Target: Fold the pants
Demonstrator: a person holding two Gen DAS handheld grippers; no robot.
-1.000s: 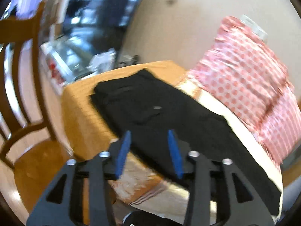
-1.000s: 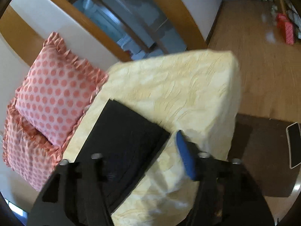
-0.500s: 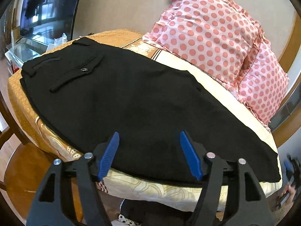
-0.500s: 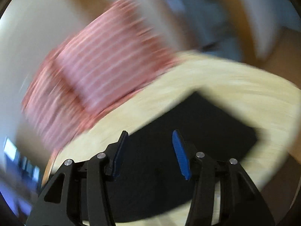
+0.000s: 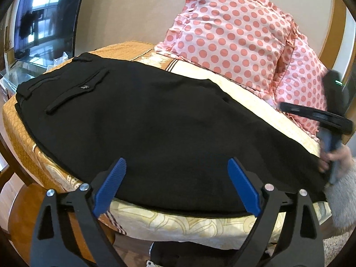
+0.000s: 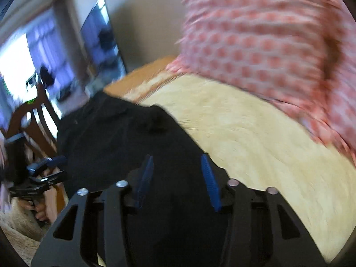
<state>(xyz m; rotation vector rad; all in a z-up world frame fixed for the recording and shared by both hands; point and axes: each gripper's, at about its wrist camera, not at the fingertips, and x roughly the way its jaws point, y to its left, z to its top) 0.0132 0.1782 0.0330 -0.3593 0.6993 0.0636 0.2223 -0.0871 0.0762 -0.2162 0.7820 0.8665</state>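
Lying flat across the bed (image 5: pixel 200 227), the black pants (image 5: pixel 155 122) run lengthwise from the waistband, far left of the left gripper (image 5: pixel 176 185), to the hem off its right. Their near edge sits just ahead of and below that gripper's jaws, which have just been opening and stand wide with nothing between them. The right gripper (image 6: pixel 178 181) tilts down over the hem end, nearer that end; its jaws have just been closing but remain apart, cloth beneath them, not pinched.
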